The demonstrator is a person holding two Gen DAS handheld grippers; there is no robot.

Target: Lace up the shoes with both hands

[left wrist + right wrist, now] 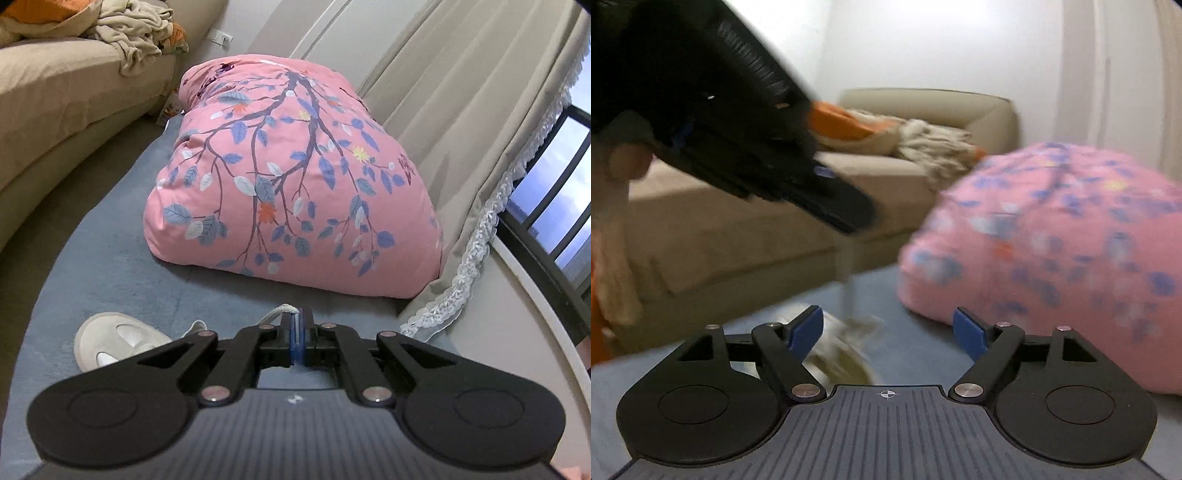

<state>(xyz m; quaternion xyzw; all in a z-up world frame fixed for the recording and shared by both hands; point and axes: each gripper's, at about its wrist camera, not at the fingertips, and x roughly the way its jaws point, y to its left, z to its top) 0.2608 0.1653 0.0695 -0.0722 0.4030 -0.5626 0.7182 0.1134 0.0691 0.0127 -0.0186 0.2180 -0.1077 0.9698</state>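
Note:
My left gripper (297, 320) is shut on a whitish shoelace (275, 312), which loops out past its blue pads and runs down to the left. A pale shoe (110, 341) lies on the blue mat at lower left, partly hidden by the gripper body. In the right wrist view my right gripper (888, 328) stands open with nothing between its blue pads (967, 328). The shoe (834, 354) is a blur just beyond its left finger. The lace (848, 280) rises taut from it to the left gripper (846, 210), held by a hand (624, 162) at upper left.
A big pink floral cushion (295, 177) sits on the blue mat (110, 236) ahead. A beige sofa (66, 85) with crumpled cloths lies to the left. Beige curtains (461, 110) with lace trim and a window are on the right.

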